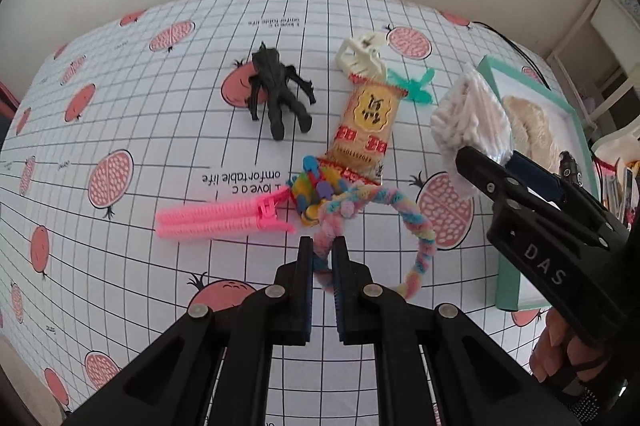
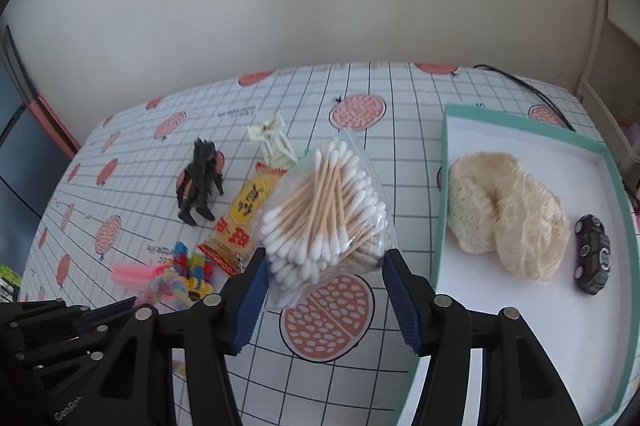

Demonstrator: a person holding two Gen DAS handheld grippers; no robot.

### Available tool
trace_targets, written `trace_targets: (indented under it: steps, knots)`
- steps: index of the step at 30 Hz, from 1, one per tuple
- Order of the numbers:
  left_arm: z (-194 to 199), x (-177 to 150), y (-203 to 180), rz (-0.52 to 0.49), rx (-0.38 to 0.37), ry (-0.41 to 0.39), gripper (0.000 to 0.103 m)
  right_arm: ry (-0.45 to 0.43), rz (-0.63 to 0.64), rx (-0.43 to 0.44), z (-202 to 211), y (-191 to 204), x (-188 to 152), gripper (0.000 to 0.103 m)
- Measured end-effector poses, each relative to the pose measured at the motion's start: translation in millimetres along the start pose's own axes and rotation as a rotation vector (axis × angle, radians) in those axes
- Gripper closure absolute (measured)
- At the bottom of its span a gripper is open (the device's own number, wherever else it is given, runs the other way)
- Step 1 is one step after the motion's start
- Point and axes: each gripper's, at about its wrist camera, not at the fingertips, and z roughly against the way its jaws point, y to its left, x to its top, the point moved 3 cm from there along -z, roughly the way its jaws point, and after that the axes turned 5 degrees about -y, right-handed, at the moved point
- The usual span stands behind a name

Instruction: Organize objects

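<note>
Black tongs (image 1: 322,246) w/ blue pads (image 2: 250,300)

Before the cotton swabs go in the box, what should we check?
1. Right gripper holds the bag of cotton swabs: ok, bag pinched between the fingers.
2. Free space in the teal box: ok, white floor in front of the beige mesh pouch and toy car is bare.
3. Bag over the box: not ok, it hangs over the tablecloth beside it.
4. Left gripper out of the way: ok, it is closed on the pastel pipe-cleaner loop, away from the box.
</note>
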Motion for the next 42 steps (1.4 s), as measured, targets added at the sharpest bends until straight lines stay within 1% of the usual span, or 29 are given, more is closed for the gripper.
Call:
trace_targets:
  steps: [1,2,5,7,13,22,26,37,42]
  knots:
    - [-13,12,5,-0.001,0.003,-0.002,0.094,-0.005,-0.001,0.001,2,-1,1,0.043]
    - [-14,20,7,-0.002,0.007,-0.007,0.094,-0.01,0.0,0.002,5,-2,3,0.043]
    - [-14,23,8,0.005,0.016,-0.024,0.094,-0.018,0.001,0.0,12,-5,5,0.043]
    - [-2,22,1,0.01,0.022,-0.033,0.094,-0.024,-0.008,-0.004,15,-10,6,0.043]
    - [10,26,-15,-0.001,0.018,-0.063,0.094,-0.047,-0.028,-0.017,28,-29,11,0.043]
    - [23,33,-62,-0.035,-0.007,-0.106,0.094,-0.081,-0.069,-0.058,52,-68,15,0.043]
    - [26,37,-81,-0.049,-0.019,-0.121,0.094,-0.093,-0.076,-0.093,64,-87,15,0.043]
    - [38,36,-135,-0.112,-0.071,-0.155,0.094,-0.089,-0.137,-0.155,87,-135,11,0.043]
    - [41,35,-155,-0.148,-0.079,-0.165,0.094,-0.086,-0.164,-0.178,98,-153,8,0.043]
